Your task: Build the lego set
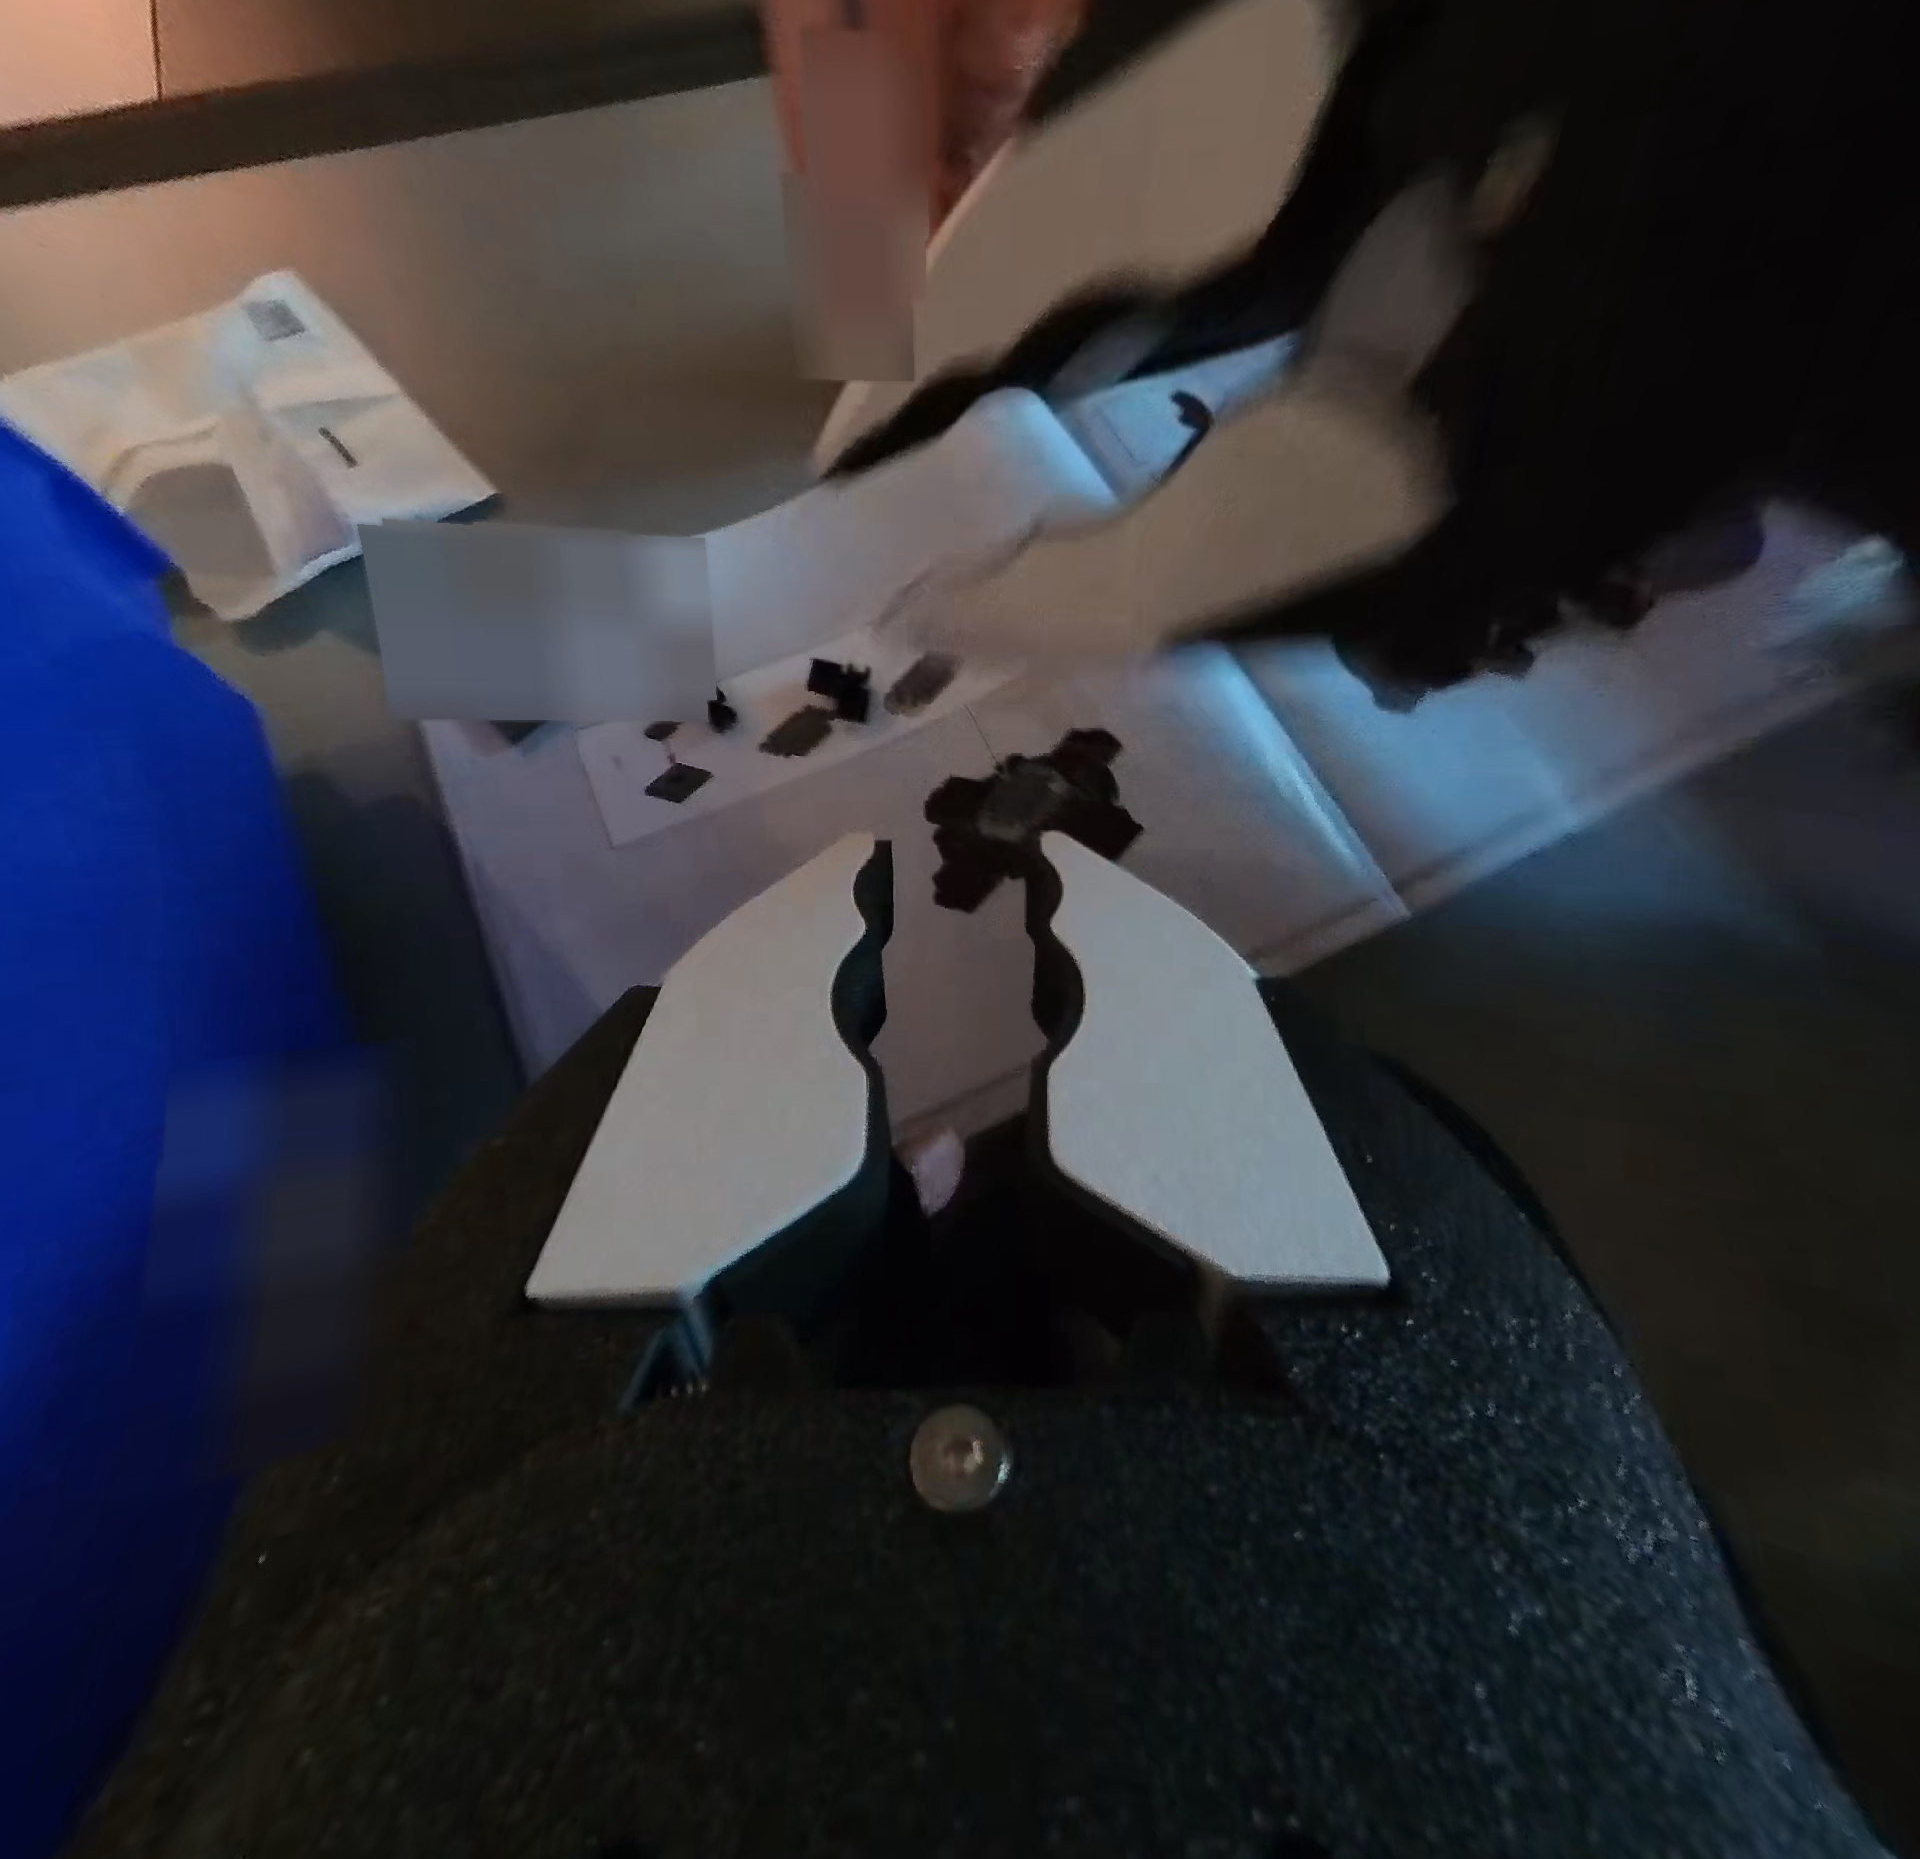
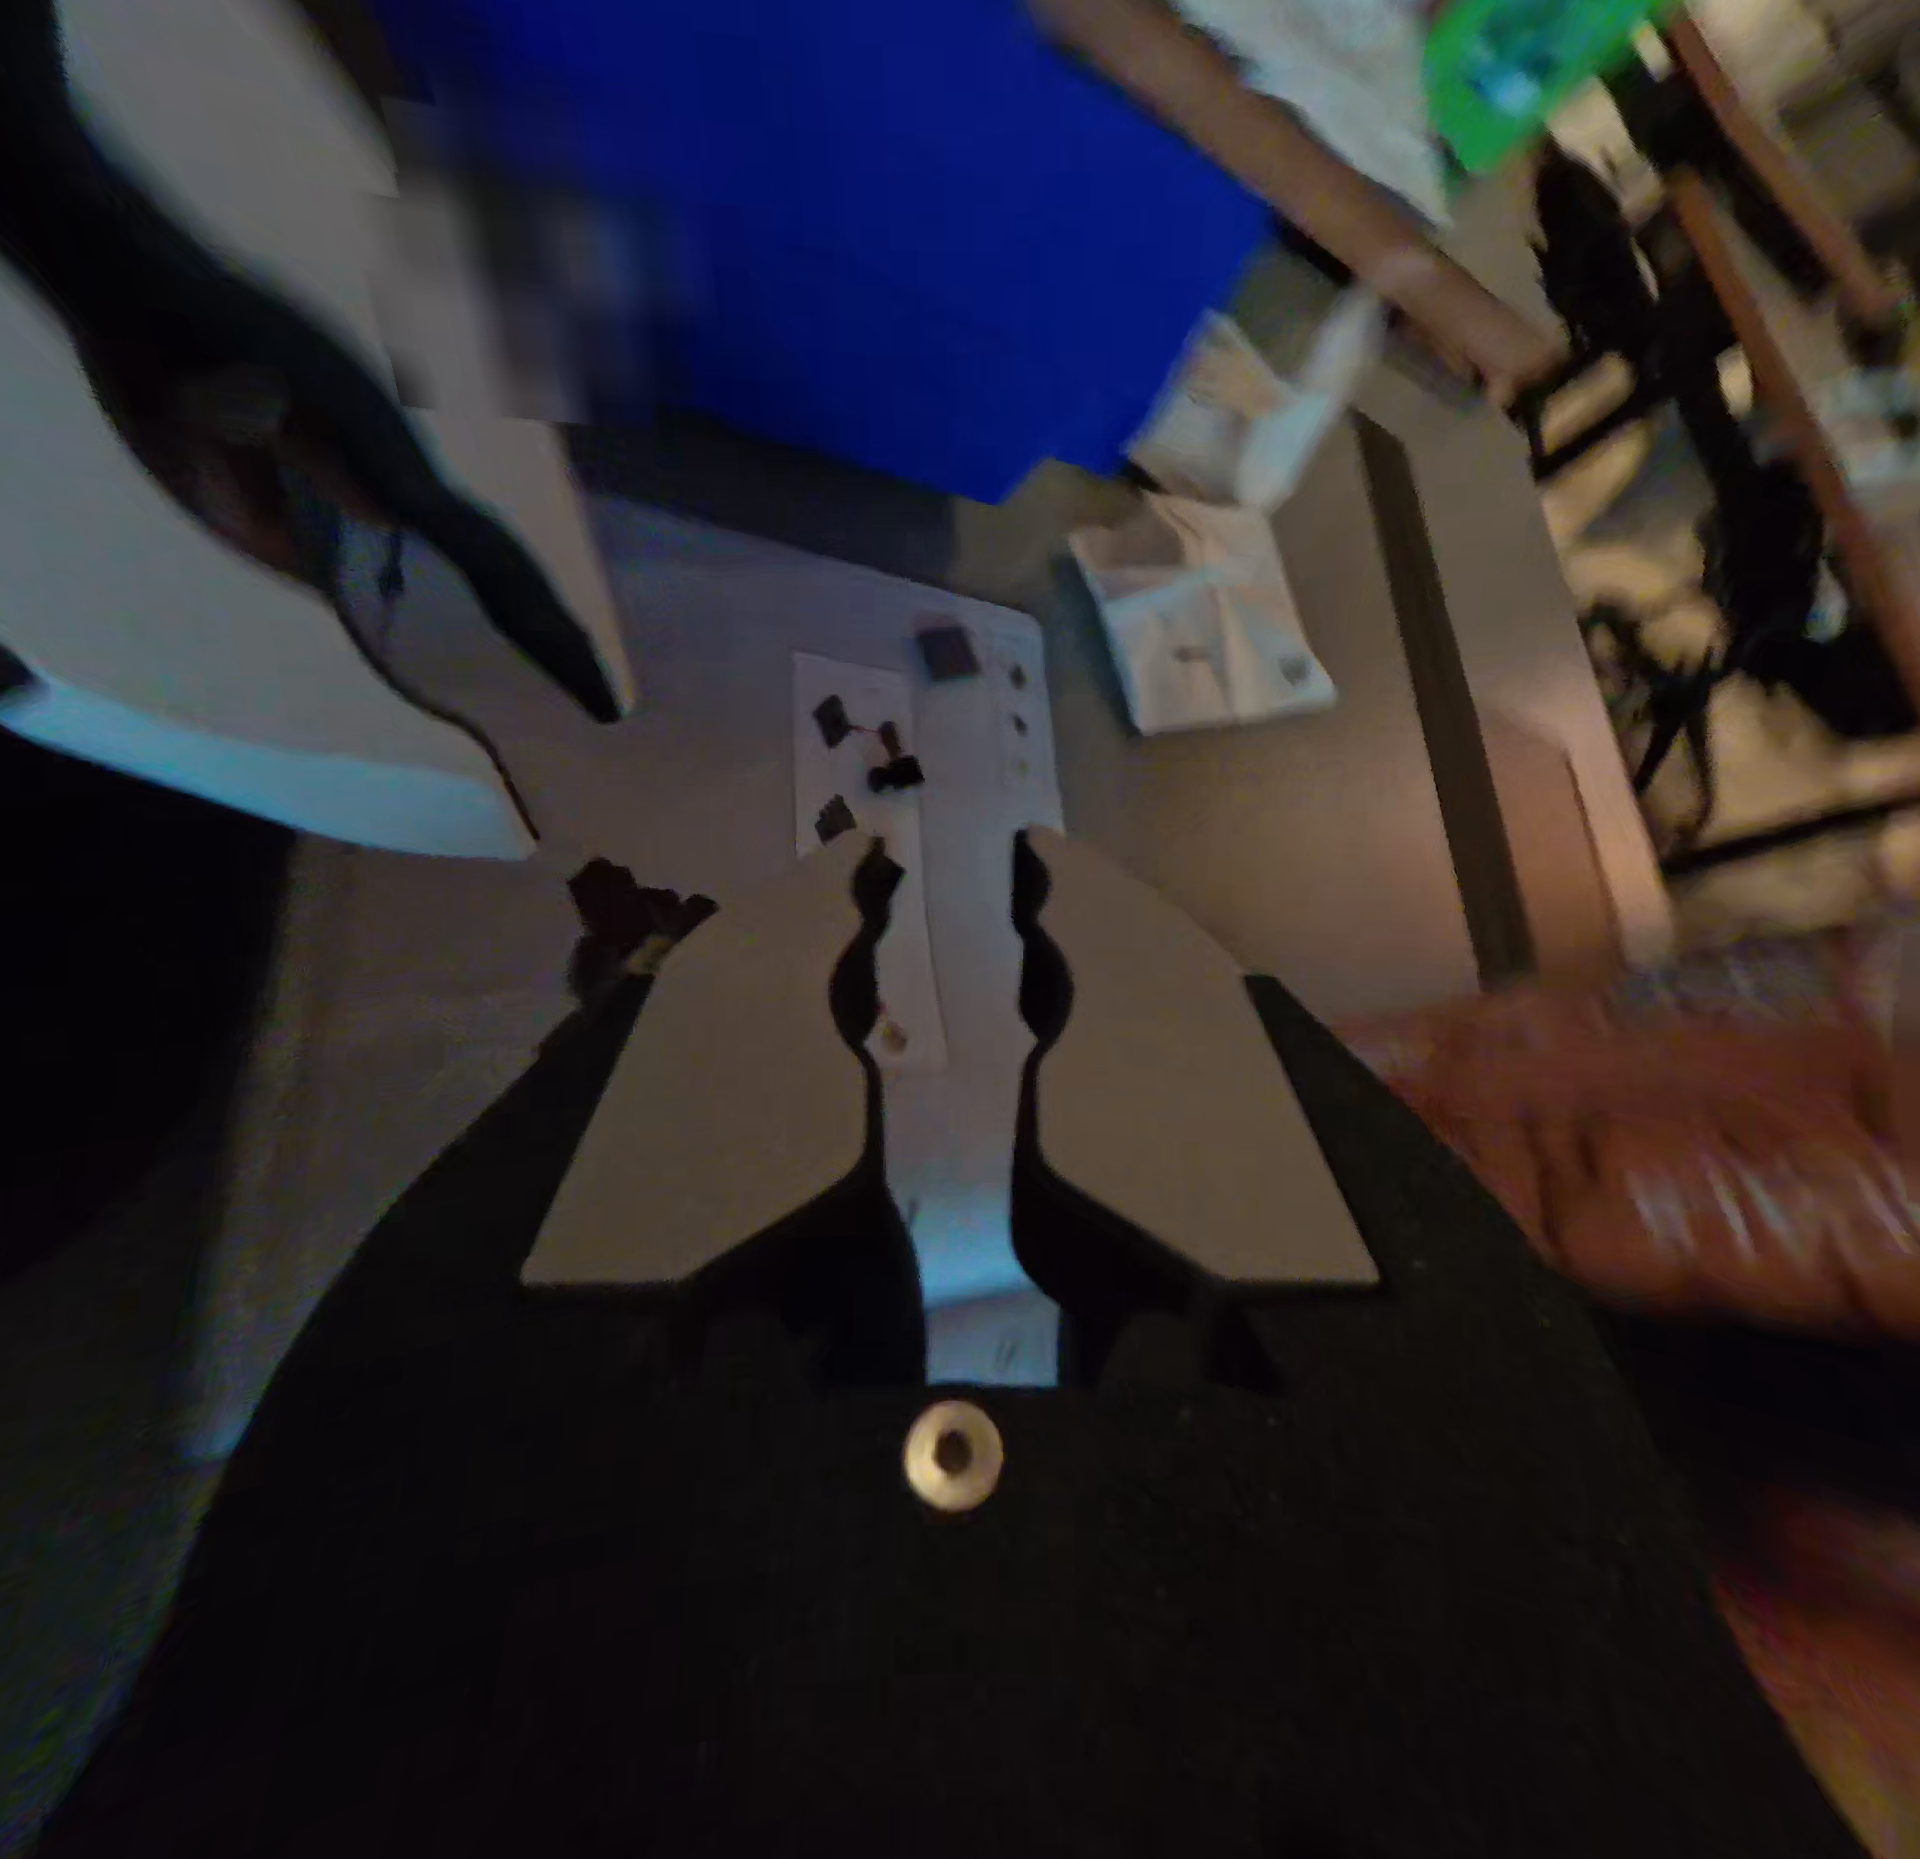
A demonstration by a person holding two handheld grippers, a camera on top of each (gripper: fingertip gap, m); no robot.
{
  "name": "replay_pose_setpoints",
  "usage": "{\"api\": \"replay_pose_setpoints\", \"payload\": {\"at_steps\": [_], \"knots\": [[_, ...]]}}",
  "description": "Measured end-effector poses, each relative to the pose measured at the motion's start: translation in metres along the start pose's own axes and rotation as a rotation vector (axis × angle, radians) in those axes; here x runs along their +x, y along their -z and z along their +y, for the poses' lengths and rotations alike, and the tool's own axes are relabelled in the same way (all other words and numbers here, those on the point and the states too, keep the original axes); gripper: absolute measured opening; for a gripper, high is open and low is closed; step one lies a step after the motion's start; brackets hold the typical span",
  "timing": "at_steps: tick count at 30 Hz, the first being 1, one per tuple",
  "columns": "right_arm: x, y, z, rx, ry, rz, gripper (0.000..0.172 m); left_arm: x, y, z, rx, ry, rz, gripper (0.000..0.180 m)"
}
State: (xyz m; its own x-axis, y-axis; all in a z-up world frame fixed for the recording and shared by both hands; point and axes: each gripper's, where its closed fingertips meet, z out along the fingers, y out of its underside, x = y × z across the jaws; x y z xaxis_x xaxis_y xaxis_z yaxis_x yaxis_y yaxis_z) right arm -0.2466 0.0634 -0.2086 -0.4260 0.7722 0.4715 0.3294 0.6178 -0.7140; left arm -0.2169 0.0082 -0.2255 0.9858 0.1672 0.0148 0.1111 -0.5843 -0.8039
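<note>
1. Two pairs of tongs hang above a white sheet [image 2: 935,978] on the desk [image 2: 1195,874], and both views are smeared with motion blur; a hurried descent could land off its mark.
2. The left tongs [image 1: 961,853] stand narrowly parted with nothing pressed between the pads. A black cross-shaped part [image 1: 1029,807] lies on the sheet just past their tips, beside the right-hand finger [image 1: 1132,936]. That finger could nudge the part aside rather than straddle it.
3. The right tongs [image 2: 951,853] are likewise narrowly parted and hold nothing that I can see. Small black pieces [image 2: 862,760] lie on a paper strip just ahead of them; a low sweep could scatter these.
4. The two tools sit close together, so they may knock one another.
5. A crumpled white bag [image 2: 1205,625] lies well apart and poses little hazard.
</note>
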Motion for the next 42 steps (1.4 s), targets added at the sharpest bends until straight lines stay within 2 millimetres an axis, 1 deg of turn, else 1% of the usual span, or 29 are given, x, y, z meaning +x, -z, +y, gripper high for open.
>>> {"api": "replay_pose_setpoints", "payload": {"at_steps": [1,2,4,6,9,11,12,15,16,17,18,19,21,24,26,29,34,38,40,42], "knots": [[0.004,0.013,-0.003,0.007,-0.078,0.020,0.015,0.001,0.001,0.000,-0.001,-0.011,0.000,0.024],[0.004,0.029,-0.008,0.029,-0.154,0.023,0.015,0.003,0.002,0.001,-0.003,-0.025,0.004,0.025],[0.005,0.066,-0.020,0.087,-0.296,0.044,0.013,0.007,0.004,0.000,-0.007,-0.060,0.009,0.026],[0.003,0.109,-0.022,0.105,-0.409,0.081,0.012,0.011,0.007,-0.001,-0.009,-0.102,0.008,0.026],[-0.005,0.183,-0.013,0.085,-0.498,0.163,0.012,0.022,0.011,-0.006,-0.006,-0.172,0.017,0.026],[-0.007,0.242,0.002,0.060,-0.516,0.279,0.010,0.029,0.015,-0.012,0.007,-0.230,0.013,0.026],[-0.006,0.274,0.013,0.036,-0.528,0.357,0.009,0.033,0.017,-0.016,0.016,-0.256,0.005,0.026],[-0.011,0.367,0.054,-0.099,-0.557,0.568,0.007,0.047,0.021,-0.025,0.033,-0.298,0.004,0.026],[-0.016,0.393,0.069,-0.156,-0.563,0.606,0.007,0.053,0.021,-0.028,0.035,-0.301,0.011,0.026],[-0.024,0.414,0.083,-0.210,-0.572,0.624,0.007,0.059,0.020,-0.031,0.040,-0.302,0.021,0.026],[-0.032,0.430,0.096,-0.253,-0.582,0.622,0.007,0.066,0.019,-0.034,0.045,-0.302,0.028,0.026],[-0.041,0.442,0.108,-0.284,-0.592,0.604,0.007,0.072,0.017,-0.036,0.045,-0.303,0.032,0.026],[-0.058,0.455,0.133,-0.330,-0.621,0.548,0.008,0.083,0.012,-0.039,0.033,-0.313,0.030,0.026],[-0.072,0.462,0.165,-0.356,-0.679,0.456,0.009,0.100,0.002,-0.040,-0.010,-0.321,0.040,0.026],[-0.075,0.459,0.182,-0.347,-0.710,0.399,0.011,0.113,-0.002,-0.042,-0.032,-0.325,0.067,0.026],[-0.080,0.446,0.204,-0.356,-0.734,0.304,0.014,0.128,-0.008,-0.045,-0.067,-0.351,0.084,0.027],[-0.083,0.422,0.229,-0.410,-0.771,0.212,0.014,0.138,-0.019,-0.050,-0.118,-0.381,0.075,0.027],[-0.086,0.407,0.232,-0.415,-0.743,0.132,0.014,0.144,-0.024,-0.054,-0.130,-0.371,0.078,0.027],[-0.088,0.404,0.236,-0.444,-0.734,0.100,0.014,0.144,-0.026,-0.052,-0.143,-0.371,0.076,0.028],[-0.089,0.409,0.248,-0.508,-0.731,0.106,0.014,0.143,-0.028,-0.050,-0.160,-0.374,0.070,0.028]]}}
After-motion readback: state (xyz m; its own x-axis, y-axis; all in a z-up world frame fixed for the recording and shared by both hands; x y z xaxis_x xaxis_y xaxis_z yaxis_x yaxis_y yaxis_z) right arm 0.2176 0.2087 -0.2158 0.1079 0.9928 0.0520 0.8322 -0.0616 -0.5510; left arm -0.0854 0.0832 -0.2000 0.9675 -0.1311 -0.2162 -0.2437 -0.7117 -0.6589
